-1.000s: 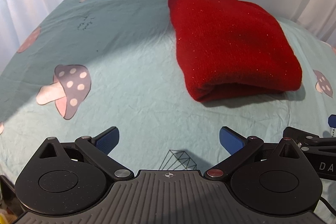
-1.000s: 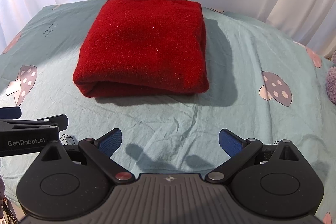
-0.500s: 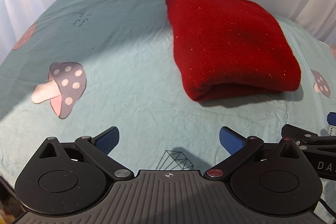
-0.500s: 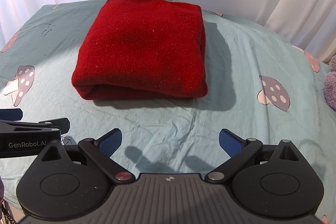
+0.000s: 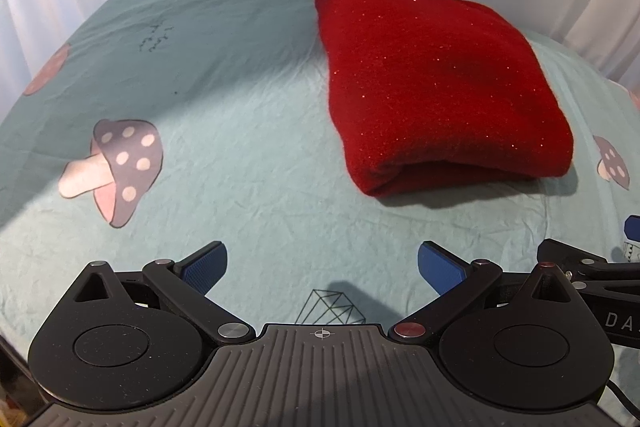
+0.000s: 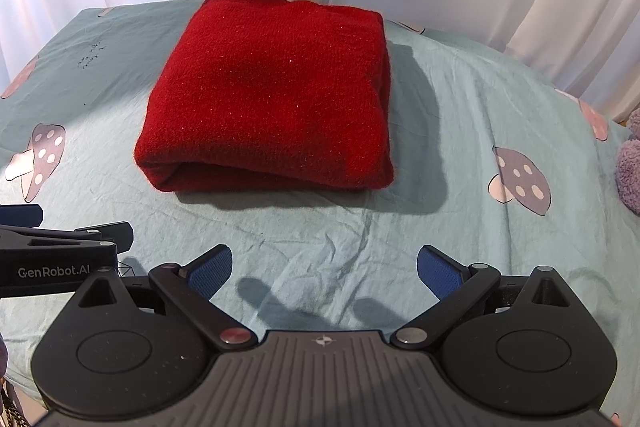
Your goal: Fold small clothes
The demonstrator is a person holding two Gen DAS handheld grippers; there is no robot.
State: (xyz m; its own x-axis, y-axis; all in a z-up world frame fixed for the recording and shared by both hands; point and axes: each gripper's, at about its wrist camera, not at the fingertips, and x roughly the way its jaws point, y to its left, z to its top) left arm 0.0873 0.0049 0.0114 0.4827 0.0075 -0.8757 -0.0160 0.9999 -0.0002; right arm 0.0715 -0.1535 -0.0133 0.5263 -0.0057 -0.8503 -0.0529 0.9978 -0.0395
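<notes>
Both tongs (image 6: 324,265) short of sweater (image 6: 272,95)

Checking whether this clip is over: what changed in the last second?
Only the cameras shifted a little: the folded red garment sits slightly higher in both wrist views, so both grippers seem to be easing back or tilting. Nothing was grasped or released. The left gripper and right gripper stay open and empty; the garment stays folded on the mushroom-print sheet.

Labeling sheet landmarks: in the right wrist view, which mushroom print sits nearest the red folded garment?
The left mushroom print, just off the red folded garment's near-left corner. The right mushroom print lies farther away, past the garment's shadow.
</notes>
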